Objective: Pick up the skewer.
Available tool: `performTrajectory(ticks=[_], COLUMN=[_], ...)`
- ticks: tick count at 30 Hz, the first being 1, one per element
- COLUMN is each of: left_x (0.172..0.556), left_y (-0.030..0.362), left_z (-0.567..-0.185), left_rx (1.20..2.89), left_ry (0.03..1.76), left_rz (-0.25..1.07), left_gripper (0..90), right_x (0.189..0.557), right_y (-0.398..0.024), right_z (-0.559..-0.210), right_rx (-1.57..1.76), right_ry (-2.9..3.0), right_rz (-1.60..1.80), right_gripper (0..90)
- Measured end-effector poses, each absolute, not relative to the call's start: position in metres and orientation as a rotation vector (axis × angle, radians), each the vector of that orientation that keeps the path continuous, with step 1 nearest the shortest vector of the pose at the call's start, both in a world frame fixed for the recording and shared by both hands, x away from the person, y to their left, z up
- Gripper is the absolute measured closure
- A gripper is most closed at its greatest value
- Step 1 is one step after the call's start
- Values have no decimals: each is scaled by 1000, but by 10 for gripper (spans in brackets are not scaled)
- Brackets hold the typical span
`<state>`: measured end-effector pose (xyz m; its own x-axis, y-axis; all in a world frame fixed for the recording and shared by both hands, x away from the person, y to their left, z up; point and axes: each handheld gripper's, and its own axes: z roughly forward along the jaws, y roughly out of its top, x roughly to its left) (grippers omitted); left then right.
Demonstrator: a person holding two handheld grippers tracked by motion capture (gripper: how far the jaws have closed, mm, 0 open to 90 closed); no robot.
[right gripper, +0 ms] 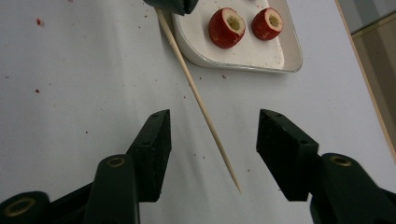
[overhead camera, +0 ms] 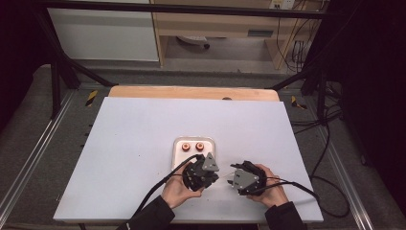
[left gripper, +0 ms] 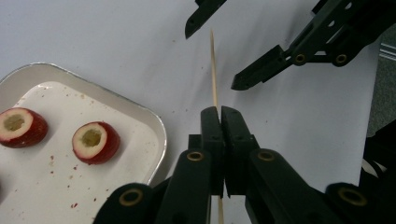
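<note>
A thin wooden skewer point(left gripper: 213, 70) sticks out from my left gripper point(left gripper: 220, 112), which is shut on it. Its pointed end point(right gripper: 224, 158) lies between the jaws of my right gripper point(right gripper: 215, 116); those jaws stand apart, and neither pad touches the stick. In the high view the left gripper point(overhead camera: 216, 176) and the right gripper point(overhead camera: 231, 180) face each other near the table's front edge. Two red cored fruit pieces point(left gripper: 95, 142) point(left gripper: 21, 127) sit in a white tray point(left gripper: 156, 126) beside the left gripper. The tray point(overhead camera: 178, 155) is just beyond the hands.
The white table top point(overhead camera: 129, 143) carries small red crumbs near the tray. A wooden strip point(overhead camera: 191, 92) runs along the far edge. Black cables point(overhead camera: 158, 184) trail from both grippers toward the front edge and off to the right.
</note>
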<state>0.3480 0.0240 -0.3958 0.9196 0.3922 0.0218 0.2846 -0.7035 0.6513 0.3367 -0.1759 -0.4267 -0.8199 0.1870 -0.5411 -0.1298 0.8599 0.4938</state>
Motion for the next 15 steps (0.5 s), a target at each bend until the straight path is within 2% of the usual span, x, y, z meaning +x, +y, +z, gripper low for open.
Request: performTrajectory(ticks=[8, 15], left_x=[349, 352], left_y=[15, 11], left_z=[-396, -397], left_rx=[2420, 2430], left_ry=[458, 454], left_rz=[190, 179], left_gripper=[887, 887], right_x=[335, 336], right_y=[-176, -176], right_z=[-430, -430], right_rx=[-105, -185], right_ry=[2439, 2429], right_rz=[629, 595], right_gripper=[658, 753])
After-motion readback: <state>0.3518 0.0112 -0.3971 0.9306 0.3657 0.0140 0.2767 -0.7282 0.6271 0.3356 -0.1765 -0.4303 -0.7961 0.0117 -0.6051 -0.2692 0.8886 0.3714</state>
